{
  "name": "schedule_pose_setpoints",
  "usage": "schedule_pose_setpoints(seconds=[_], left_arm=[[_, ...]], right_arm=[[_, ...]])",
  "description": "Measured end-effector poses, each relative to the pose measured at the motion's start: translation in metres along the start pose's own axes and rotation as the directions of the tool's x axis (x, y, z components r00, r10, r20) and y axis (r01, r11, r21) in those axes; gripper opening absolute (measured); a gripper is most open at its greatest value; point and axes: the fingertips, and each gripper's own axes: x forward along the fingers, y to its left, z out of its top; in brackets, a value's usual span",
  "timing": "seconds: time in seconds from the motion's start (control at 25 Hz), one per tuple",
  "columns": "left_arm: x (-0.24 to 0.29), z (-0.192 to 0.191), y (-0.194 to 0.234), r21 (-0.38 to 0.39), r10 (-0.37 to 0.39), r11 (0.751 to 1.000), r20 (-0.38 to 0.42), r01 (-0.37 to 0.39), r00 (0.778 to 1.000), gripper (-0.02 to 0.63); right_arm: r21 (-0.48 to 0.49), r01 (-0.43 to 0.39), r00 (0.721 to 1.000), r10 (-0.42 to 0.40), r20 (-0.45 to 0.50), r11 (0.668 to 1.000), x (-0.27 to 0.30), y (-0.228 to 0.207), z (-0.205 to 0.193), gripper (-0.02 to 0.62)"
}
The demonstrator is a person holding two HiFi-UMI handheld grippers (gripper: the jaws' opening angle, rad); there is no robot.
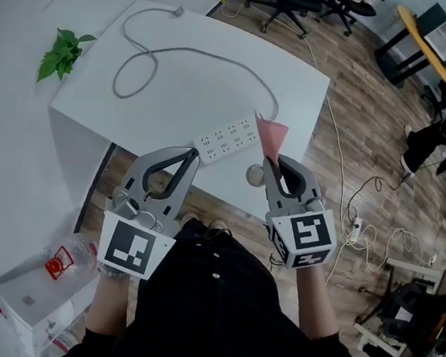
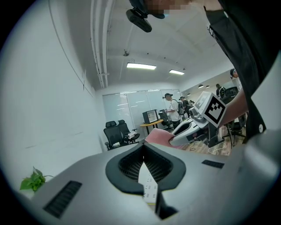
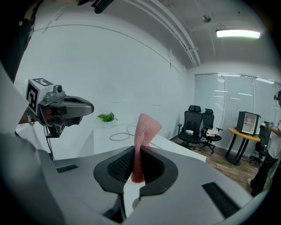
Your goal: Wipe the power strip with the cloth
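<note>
Power strip (image 1: 227, 140): white, long and flat, with rows of socket holes on its top face.
Place: it lay flat on the white counter (image 1: 218, 78), close to the near edge and just ahead of the tips of both tongs.
Long axis: it ran slantwise across the counter. The nearer end was at the tip of the left tongs (image 1: 191, 156), and the farther end pointed away to the right, toward the cloth (image 1: 270, 135).
Cord (image 1: 181, 50): grey. It left the strip's farther end just beside the cloth, curved away from both tongs and made a loop on the counter's far left part.
Left tongs: the jaws were together at the tips with nothing between them. The tip lay over the strip's nearer end, but contact could not be judged. In the left gripper view, a slice of the strip's sockets showed through the opening behind the tips.
Right tongs (image 1: 270, 164): the jaws were clamped on the cloth's lower part.
Cloth: pink with a fine woven grain. It rose from the right jaws in a folded peak over the strip's cord end, and whether it touched the strip was unclear.
Both tongs: side by side and apart, pointing away from the person toward the counter.
Plant (image 1: 62, 54): green leaves beyond the counter's left side, well away from the left tongs.
</note>
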Motion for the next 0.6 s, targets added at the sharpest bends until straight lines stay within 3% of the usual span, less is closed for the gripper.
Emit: schedule_pose_setpoints(seconds=[0.6], left_arm=[[-0.0023,0.0002,0.0047,0.006,0.006,1.0,0.002,-0.006,1.0,0.014]], right_arm=[[-0.029,-0.007,1.0,0.007,0.007,1.0,0.0045,0.0078,0.0077,0.049]])
